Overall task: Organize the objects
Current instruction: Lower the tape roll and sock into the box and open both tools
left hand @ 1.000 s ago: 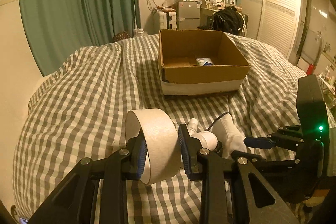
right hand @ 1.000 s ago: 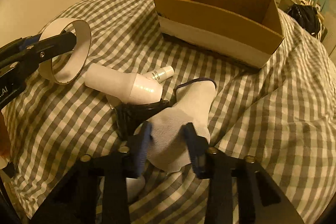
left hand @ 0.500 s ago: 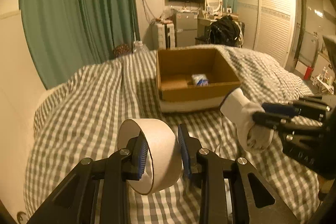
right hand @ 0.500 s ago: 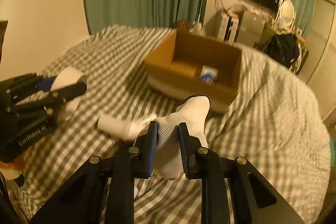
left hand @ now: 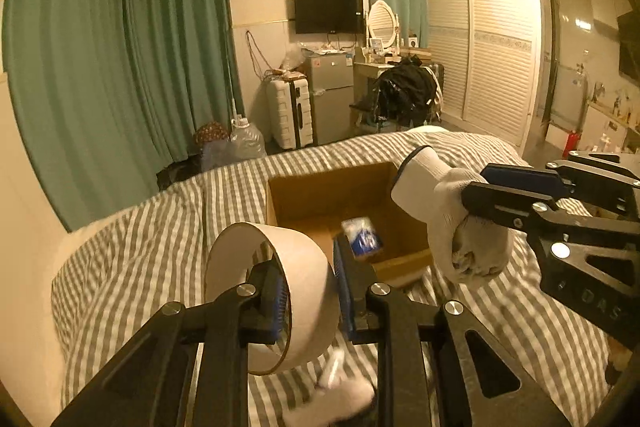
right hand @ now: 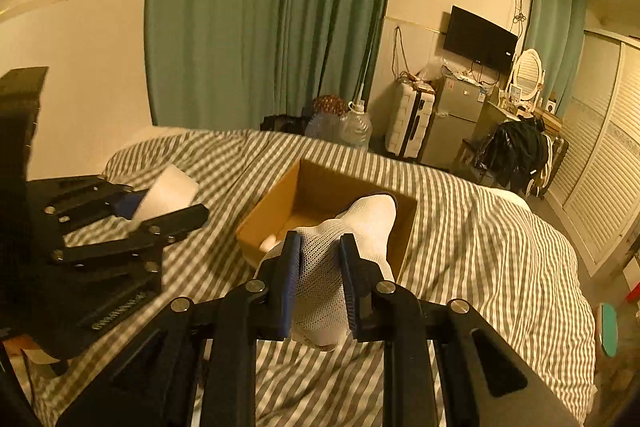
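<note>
Reaching forward above the bed [left hand: 132, 267], the left gripper [left hand: 308, 287] is clenched on a tape roll [left hand: 272, 291], its blue pads pressing the roll's band from both sides so the ring stands on edge and juts up and left of the fingers. Beyond it in the left wrist view sits an open box [left hand: 404, 263] on the striped cover, with a small blue-and-white packet [left hand: 362, 237] on its floor; the right gripper [left hand: 476, 193] comes in from the right, level, grasping a white sock [left hand: 444, 211] that hangs over the box's right corner. From the right wrist view, the right gripper [right hand: 318, 279] points at the box [right hand: 260, 223], the sock [right hand: 324, 267] pinched between its pads, its cuff end extending forward over the box's near wall. The left gripper [right hand: 160, 215] lies to the left with the roll [right hand: 168, 191] between its fingers, beside the box, not over it.
</note>
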